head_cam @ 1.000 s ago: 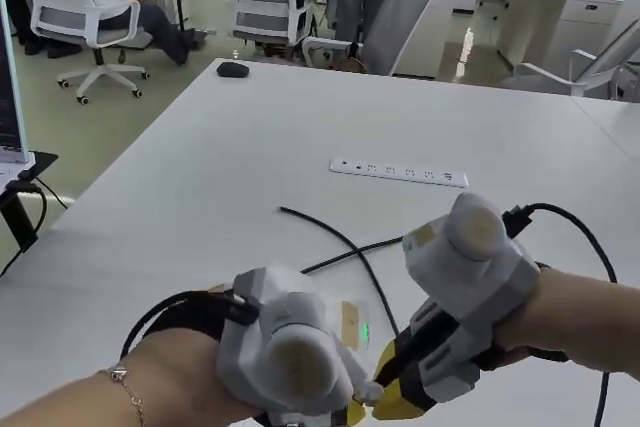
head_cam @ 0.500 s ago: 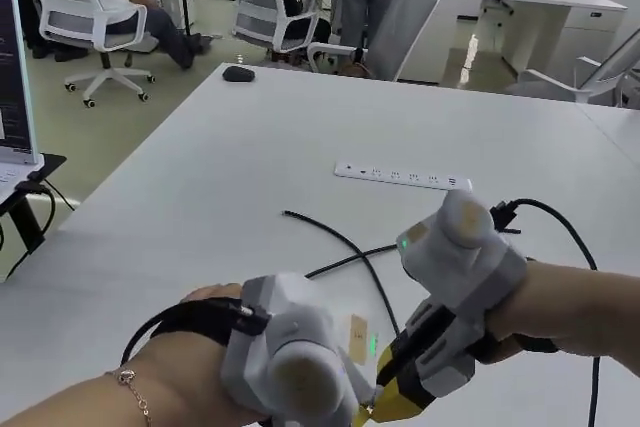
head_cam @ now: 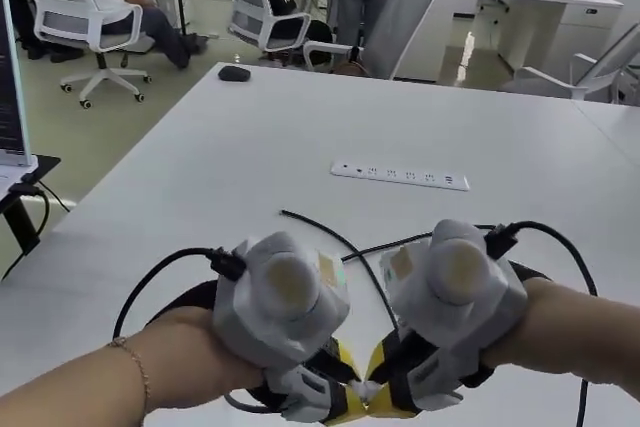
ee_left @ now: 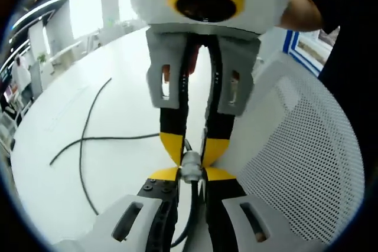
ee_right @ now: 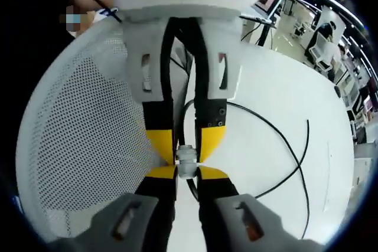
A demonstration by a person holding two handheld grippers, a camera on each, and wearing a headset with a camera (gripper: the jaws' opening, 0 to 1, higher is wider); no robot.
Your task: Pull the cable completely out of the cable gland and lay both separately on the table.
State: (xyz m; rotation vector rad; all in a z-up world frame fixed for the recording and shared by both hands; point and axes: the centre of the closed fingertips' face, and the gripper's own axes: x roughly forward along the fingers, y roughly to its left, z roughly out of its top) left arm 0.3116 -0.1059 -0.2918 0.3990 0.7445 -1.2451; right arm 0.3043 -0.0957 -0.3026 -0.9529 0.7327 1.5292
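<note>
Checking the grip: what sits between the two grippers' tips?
The cable gland, where left gripper and right gripper tips meet; both gripper views show it.

1. Low in the head view, your left gripper (head_cam: 338,409) and right gripper (head_cam: 388,405) are bulky light-grey housings, each capped with a round beige disc.
2. Their jaws are black with yellow tips.
3. A left lead (head_cam: 228,263) and a right lead (head_cam: 497,239), both black, plug into the housings.
4. A thin bracelet (head_cam: 128,372) circles your left wrist.

Power strip (head_cam: 399,174), mouse (head_cam: 233,72) (black).
</note>
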